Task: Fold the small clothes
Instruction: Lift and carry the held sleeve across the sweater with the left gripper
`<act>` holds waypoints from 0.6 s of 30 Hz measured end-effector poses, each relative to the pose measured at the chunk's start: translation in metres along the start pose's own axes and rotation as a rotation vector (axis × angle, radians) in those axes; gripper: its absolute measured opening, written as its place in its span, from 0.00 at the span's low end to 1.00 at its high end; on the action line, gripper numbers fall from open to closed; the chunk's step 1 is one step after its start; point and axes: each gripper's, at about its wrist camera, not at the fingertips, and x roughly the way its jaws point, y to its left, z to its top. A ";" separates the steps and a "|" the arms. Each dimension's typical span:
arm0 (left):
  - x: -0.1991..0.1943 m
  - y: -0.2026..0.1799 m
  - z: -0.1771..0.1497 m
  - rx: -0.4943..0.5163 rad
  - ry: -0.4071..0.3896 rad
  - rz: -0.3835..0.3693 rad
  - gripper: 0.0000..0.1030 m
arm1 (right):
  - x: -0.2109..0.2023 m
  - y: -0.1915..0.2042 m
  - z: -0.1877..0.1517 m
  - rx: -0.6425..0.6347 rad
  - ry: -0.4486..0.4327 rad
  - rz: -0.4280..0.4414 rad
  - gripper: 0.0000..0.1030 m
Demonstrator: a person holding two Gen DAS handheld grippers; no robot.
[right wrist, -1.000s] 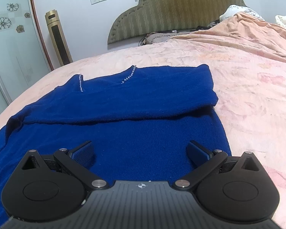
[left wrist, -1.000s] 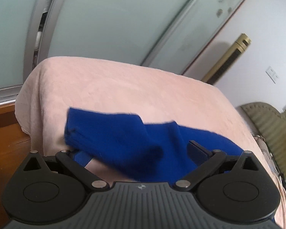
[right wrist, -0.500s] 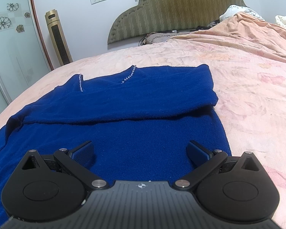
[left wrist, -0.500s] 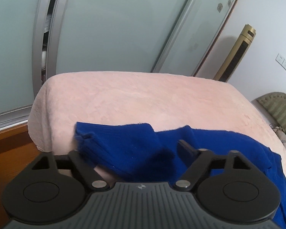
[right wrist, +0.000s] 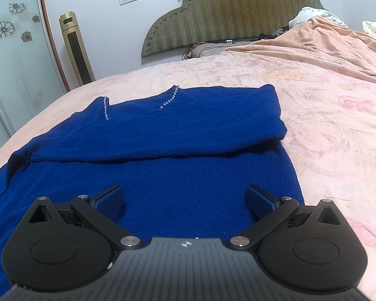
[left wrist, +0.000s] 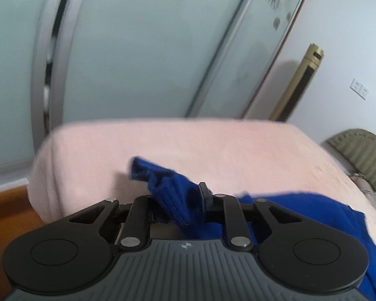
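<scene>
Blue sweater [right wrist: 163, 135] cuff [left wrist: 168, 190] at 12 o'clock, left gripper [left wrist: 185, 200] closing on it. Right gripper [right wrist: 185, 198] hangs wide, empty. Thin pinch could slip mid-fold.

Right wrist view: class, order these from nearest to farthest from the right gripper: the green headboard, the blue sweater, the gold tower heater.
1. Blue sweater: directly beneath and ahead of the right gripper, whose fingers stand open.
2. Gold tower heater: on the floor past the bed's far edge, upper left.
3. Green headboard: against the far wall, upper centre.
</scene>
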 end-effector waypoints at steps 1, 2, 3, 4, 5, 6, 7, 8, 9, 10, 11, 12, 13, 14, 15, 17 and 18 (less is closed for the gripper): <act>0.001 0.001 0.004 0.010 -0.022 0.009 0.19 | 0.000 0.000 0.000 0.000 0.000 0.000 0.99; 0.002 0.002 0.008 0.018 -0.039 0.016 0.19 | 0.000 0.000 0.000 0.000 0.000 0.000 0.99; 0.005 0.004 0.011 0.021 -0.053 0.025 0.19 | 0.000 0.000 0.000 0.000 0.000 0.000 0.99; 0.008 0.005 0.015 0.022 -0.062 0.038 0.16 | 0.000 0.000 0.000 -0.001 0.000 0.000 0.99; 0.011 0.007 0.018 0.022 -0.064 0.049 0.15 | 0.000 0.000 0.000 -0.001 0.001 -0.001 0.99; 0.014 0.008 0.021 0.019 -0.063 0.056 0.15 | 0.000 0.000 0.000 -0.002 0.001 -0.002 0.99; 0.017 0.010 0.023 0.008 -0.063 0.063 0.14 | 0.000 0.000 0.000 -0.003 0.001 -0.003 0.99; 0.019 0.012 0.025 -0.002 -0.063 0.068 0.13 | 0.000 0.000 0.000 -0.003 0.001 -0.003 0.99; 0.019 0.014 0.026 -0.005 -0.062 0.069 0.12 | 0.000 0.000 0.000 -0.003 0.001 -0.003 0.99; 0.020 0.014 0.026 -0.005 -0.060 0.068 0.11 | 0.000 0.000 0.000 -0.003 0.001 -0.003 0.99; 0.021 0.013 0.024 0.001 -0.052 0.063 0.11 | 0.000 0.000 0.000 -0.004 0.002 -0.003 0.99; 0.021 0.013 0.022 0.007 -0.041 0.055 0.11 | 0.000 0.000 0.000 -0.005 0.002 -0.004 0.99; 0.022 0.013 0.019 0.013 -0.018 0.048 0.11 | 0.000 0.000 0.000 -0.006 0.002 -0.004 0.99; 0.024 0.013 0.019 0.007 0.022 0.037 0.11 | 0.000 0.000 0.000 -0.006 0.003 -0.005 0.99; 0.026 0.016 0.021 -0.013 0.077 0.017 0.11 | 0.000 0.000 0.000 -0.006 0.002 -0.004 0.99; 0.028 0.030 0.022 -0.111 0.216 -0.023 0.11 | 0.000 0.000 0.000 -0.004 0.002 -0.003 0.99; 0.026 0.038 0.022 -0.174 0.259 -0.049 0.11 | 0.000 0.000 0.000 -0.003 0.001 -0.001 0.99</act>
